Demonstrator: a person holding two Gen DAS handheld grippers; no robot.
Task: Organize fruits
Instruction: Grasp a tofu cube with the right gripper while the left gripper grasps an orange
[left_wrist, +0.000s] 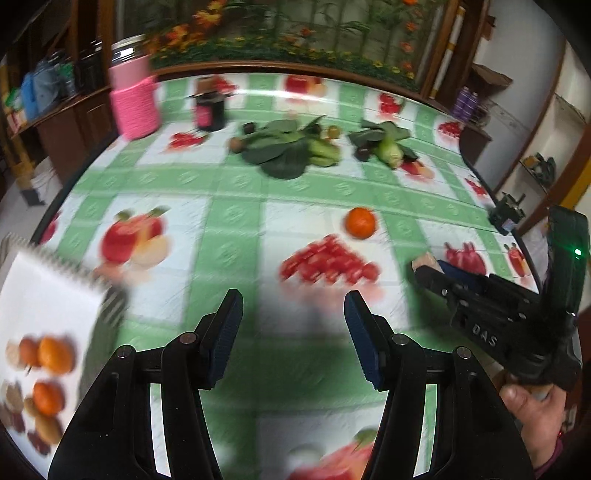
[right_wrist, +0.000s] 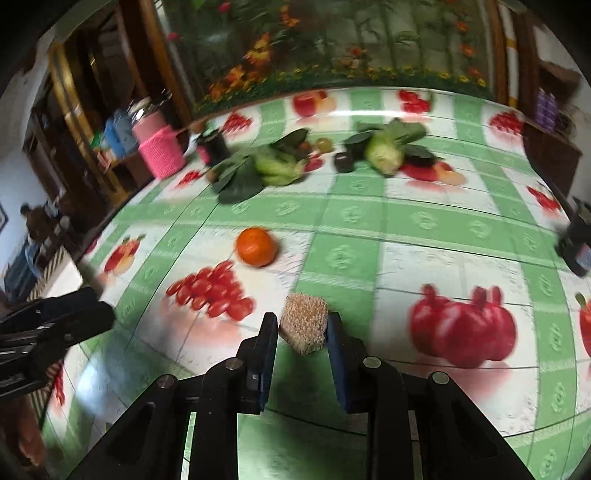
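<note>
A: Which step is in hand? The table (left_wrist: 236, 192) fills both views, its cloth printed with fruit, and real greens lie in two heaps (right_wrist: 255, 173) along the upper middle of the right wrist view.

B: By the look of it, a carry. At the lower left of the left wrist view sits a white tray (left_wrist: 40, 295) with small fruits (left_wrist: 46, 373) already in it, so that seems to be the collecting place. The right gripper (right_wrist: 303, 328) is closed to a narrow gap on a tan, rough-faced chunk (right_wrist: 304, 323), both pads against its sides.

A: And the left gripper (left_wrist: 293, 325)?

B: About half open, nothing between its pads, pointing down at the cloth in the lower centre of its own frame.

A: Where is the loose fruit?

B: One orange (right_wrist: 256, 246) rests on the table, up and left of the right gripper in its view, well apart from it. In the left wrist view the orange (left_wrist: 361, 221) lies above and a little right of the open pads, also apart.

A: So the next move?

B: Likely the chunk needs carrying toward the tray at the left; the left gripper would have to reach forward for the orange and straddle it before closing.
</note>
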